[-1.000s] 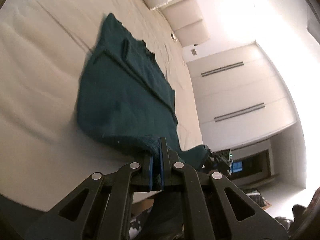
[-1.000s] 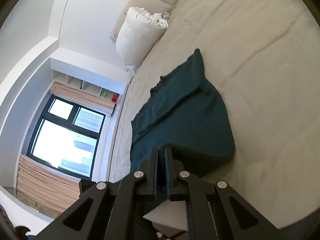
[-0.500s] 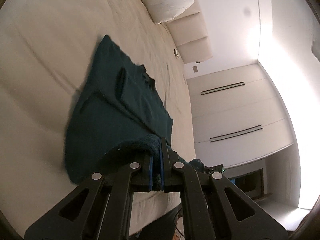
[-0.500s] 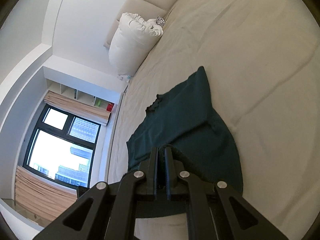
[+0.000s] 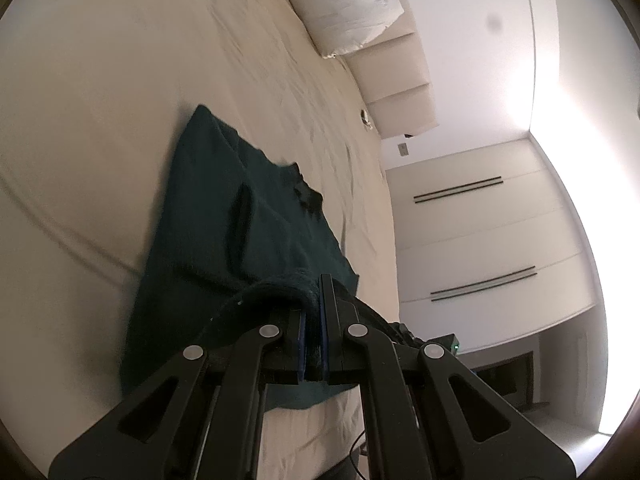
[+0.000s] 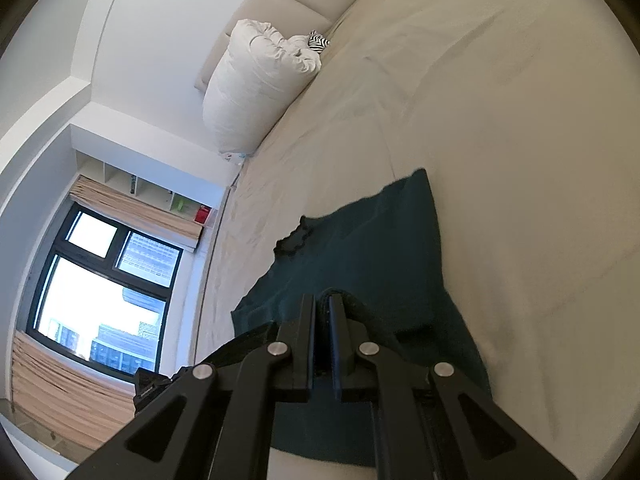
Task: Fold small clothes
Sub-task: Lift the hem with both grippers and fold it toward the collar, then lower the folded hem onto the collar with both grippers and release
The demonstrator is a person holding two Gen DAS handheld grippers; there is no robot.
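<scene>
teal garment [image 5: 248,248]: near edge tucked behind the gripper frames, can't see how it lies there
small thing by headboard [image 5: 365,117]: too tiny to tell
striped item [image 6: 318,40]: mostly buried behind the white pillow [image 6: 256,84]
dark gear [image 5: 436,344]: half hidden

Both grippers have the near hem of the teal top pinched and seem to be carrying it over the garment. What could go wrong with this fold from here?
1. The left gripper and right gripper each pinch only a thin edge of the teal top; it may slip free.
2. A raised crease on the top could get trapped under the fold.
3. The top lies loose on the bed sheet, so it may drag and skew.
</scene>
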